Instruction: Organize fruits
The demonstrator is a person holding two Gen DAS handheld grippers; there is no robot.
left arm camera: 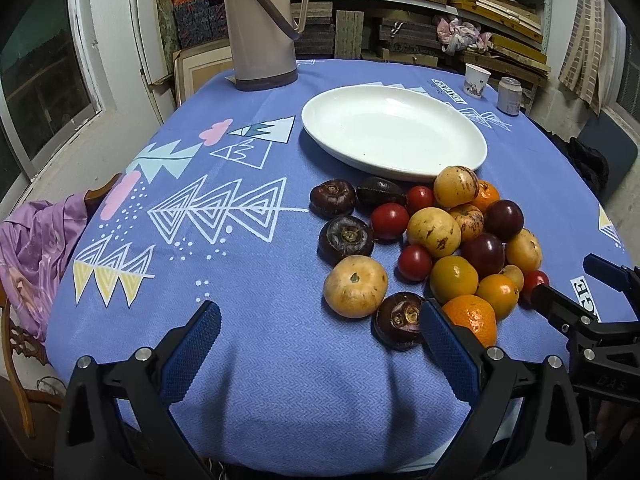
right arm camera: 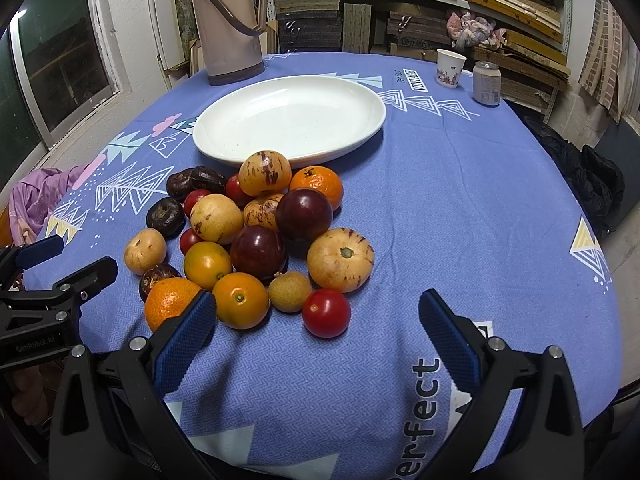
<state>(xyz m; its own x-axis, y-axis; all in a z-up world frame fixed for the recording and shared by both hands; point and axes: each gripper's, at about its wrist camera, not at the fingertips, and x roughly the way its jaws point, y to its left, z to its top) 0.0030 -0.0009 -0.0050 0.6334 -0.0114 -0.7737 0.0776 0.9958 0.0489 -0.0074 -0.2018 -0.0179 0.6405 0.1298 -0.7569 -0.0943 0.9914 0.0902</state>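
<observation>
Your left tongs (left arm camera: 320, 336) hang spread wide over the near edge of the worktop, gripping nothing, their blue ribbed pads (left arm camera: 196, 344) parted above bare blue patterned tablecloth (left arm camera: 248, 384). Your right tongs (right arm camera: 318, 322) are just as wide apart and just as empty. Both sit low and back from the fruit, which reads as a starting stance: nothing is chosen yet.

Just past the right tongs lies the nearest piece, a small red cherry tomato (right arm camera: 326, 313), loose at the near rim of the heap and touching little, so I judge it the easiest first pick. Beside it are a small tan round fruit (right arm camera: 289, 291) and a smooth orange citrus (right arm camera: 240, 300). A dimpled mandarin (left arm camera: 472, 318) sits partly behind the right-hand pad of your left tongs, with a dark brown water chestnut (left arm camera: 398, 320) touching it.

Further in, the heap tightens: two dark purple plums (right arm camera: 280, 236), pale yellow striped melon-like fruits (right arm camera: 340, 259) and more tomatoes press together, so pulling a middle one would likely roll its neighbours.

Behind the heap, towards the middle of the worktop, the white oval ceramic plate (right arm camera: 224, 148) lies empty, its near rim just beside the farthest fruit. It is probably where the fruit is meant to go.

At the far edge stand a beige thermos jug (right arm camera: 230, 24), a paper cup (right arm camera: 450, 68) and a drinks can (right arm camera: 486, 82), well apart from the work.
</observation>
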